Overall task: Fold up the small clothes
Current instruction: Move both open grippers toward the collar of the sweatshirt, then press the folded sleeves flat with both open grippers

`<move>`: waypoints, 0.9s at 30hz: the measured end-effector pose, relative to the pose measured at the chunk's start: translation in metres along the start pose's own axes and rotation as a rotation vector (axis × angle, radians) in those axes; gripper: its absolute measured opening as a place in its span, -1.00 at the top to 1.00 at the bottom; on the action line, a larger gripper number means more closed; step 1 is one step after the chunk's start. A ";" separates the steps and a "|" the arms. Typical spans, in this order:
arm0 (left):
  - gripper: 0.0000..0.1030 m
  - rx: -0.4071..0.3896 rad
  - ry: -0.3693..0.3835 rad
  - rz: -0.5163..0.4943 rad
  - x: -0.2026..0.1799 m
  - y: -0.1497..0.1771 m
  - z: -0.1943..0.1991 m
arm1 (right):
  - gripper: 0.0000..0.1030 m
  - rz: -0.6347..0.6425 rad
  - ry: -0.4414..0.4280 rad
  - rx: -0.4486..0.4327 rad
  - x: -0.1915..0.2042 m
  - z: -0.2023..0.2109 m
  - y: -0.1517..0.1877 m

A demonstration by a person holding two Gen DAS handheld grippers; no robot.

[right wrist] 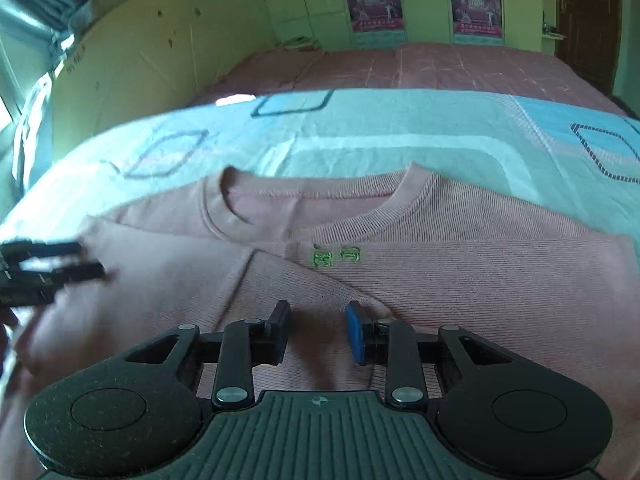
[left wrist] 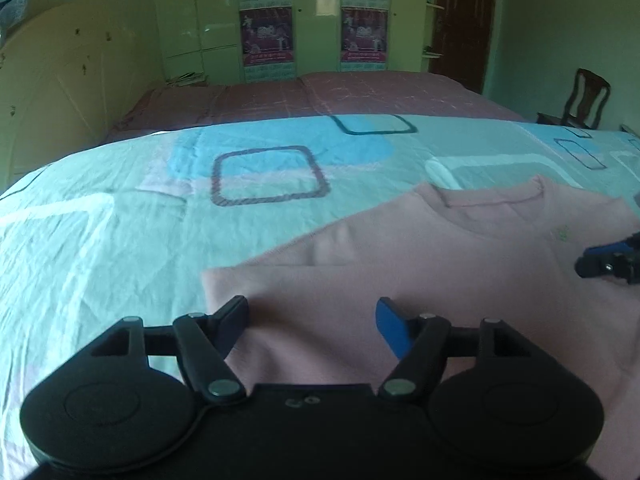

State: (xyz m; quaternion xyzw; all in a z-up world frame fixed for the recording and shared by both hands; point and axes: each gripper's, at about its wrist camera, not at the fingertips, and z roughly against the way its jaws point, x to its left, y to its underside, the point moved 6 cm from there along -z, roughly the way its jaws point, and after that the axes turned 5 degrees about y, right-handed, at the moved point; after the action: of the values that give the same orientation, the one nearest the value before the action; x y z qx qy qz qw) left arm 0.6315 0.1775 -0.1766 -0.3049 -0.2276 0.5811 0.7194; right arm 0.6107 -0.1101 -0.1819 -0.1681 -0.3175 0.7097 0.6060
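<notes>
A small pink sweatshirt (left wrist: 420, 256) lies flat on a light blue patterned bedsheet (left wrist: 120, 240), its collar pointing away. Its left side is folded in over the body. In the right wrist view the sweatshirt (right wrist: 460, 280) shows green embroidery below the collar. My left gripper (left wrist: 312, 320) is open and empty, low over the folded left part of the shirt. My right gripper (right wrist: 318, 328) is open and empty, just above the shirt's middle. The right gripper also shows at the right edge of the left wrist view (left wrist: 608, 260), and the left gripper shows blurred in the right wrist view (right wrist: 48, 276).
A pink bedspread (left wrist: 340, 92) covers the far half of the bed. A cream headboard (left wrist: 60, 100) stands at left. Green wardrobes with posters (left wrist: 268, 36) line the far wall. A wooden chair (left wrist: 580, 100) stands at right.
</notes>
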 end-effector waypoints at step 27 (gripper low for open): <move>-0.34 -0.083 0.087 -0.003 -0.032 0.022 0.032 | 0.43 0.245 -0.001 -0.155 0.095 -0.007 -0.014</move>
State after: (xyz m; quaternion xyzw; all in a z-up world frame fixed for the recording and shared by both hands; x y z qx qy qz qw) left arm 0.5877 0.1547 -0.1687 -0.3591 -0.2205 0.5562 0.7163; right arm 0.6058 -0.0156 -0.1635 -0.2517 -0.3488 0.7518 0.4998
